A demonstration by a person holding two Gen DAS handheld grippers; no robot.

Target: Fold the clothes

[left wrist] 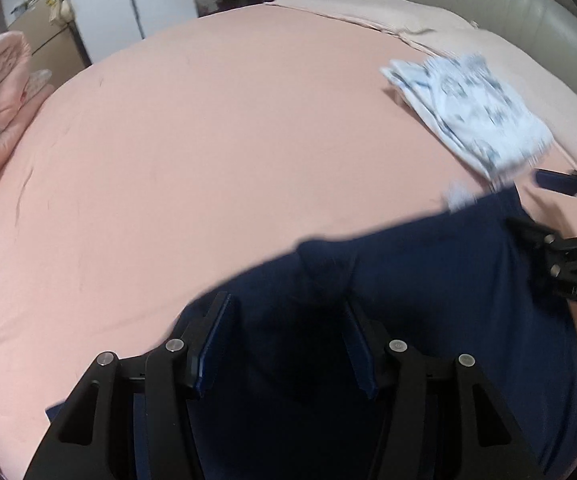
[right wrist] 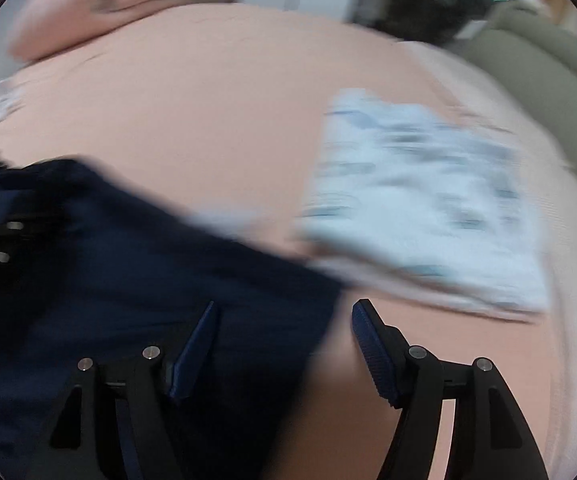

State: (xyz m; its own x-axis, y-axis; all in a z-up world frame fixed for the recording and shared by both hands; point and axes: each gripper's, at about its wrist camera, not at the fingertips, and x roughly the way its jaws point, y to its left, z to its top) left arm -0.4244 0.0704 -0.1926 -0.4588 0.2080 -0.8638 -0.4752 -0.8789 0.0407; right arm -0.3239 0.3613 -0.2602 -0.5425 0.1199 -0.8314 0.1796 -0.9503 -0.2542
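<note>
The navy garment (left wrist: 428,272) lies on the bed (left wrist: 208,140) under both grippers, long axis running between them. Left gripper (left wrist: 288,340) spread open over it; right gripper (right wrist: 284,344) open astride its right edge, the nearer to the folded printed cloth (right wrist: 424,200)

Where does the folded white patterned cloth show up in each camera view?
Left wrist: folded white patterned cloth upper right, on the pink bed sheet.
Right wrist: same cloth right of centre, blurred.
Shared landmark: the dark blue garment, beside the cloth in both.
</note>
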